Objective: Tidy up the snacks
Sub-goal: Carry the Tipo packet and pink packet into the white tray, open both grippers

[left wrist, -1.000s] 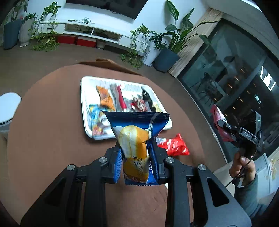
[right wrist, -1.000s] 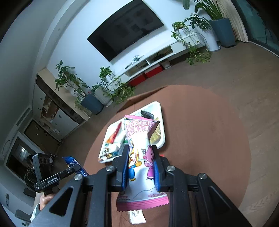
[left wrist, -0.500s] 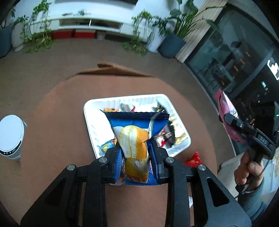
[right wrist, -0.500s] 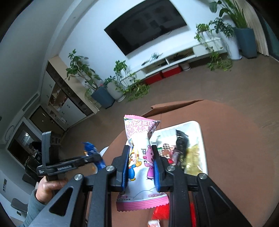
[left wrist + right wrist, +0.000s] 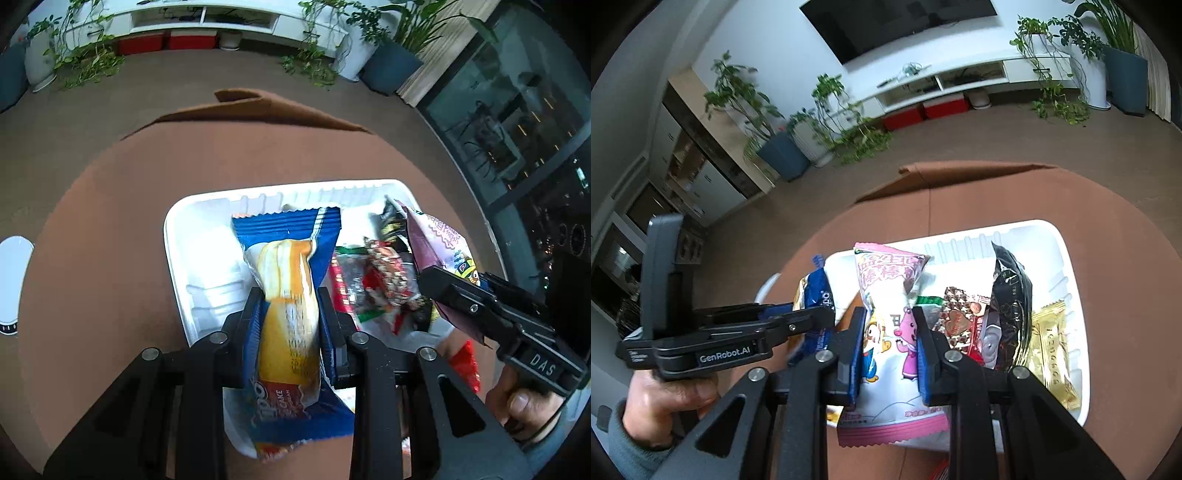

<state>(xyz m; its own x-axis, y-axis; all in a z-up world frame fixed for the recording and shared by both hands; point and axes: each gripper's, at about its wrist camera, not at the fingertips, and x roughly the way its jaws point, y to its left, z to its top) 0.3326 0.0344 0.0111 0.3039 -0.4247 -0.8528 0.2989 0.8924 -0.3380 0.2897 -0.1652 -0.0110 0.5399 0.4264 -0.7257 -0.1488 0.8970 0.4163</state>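
- The round brown desk (image 5: 110, 229) is cut off at the near edge by both black rigs; bare felt lies around the white tray (image 5: 177, 240), with brown floor and potted plants (image 5: 783, 122) beyond.
- The tray's left part looks bare; wrappers crowd its right, and some are hard to tell apart.
- The left hand-held gripper (image 5: 291, 306) clamps a blue cake packet (image 5: 288, 280) over the tray.
- The right hand-held gripper (image 5: 888, 328) pinches a pink-and-white snack bag (image 5: 886, 295) above the tray's near side.
- A red packet (image 5: 467, 363), partly hidden, lies on the desk beside the tray.
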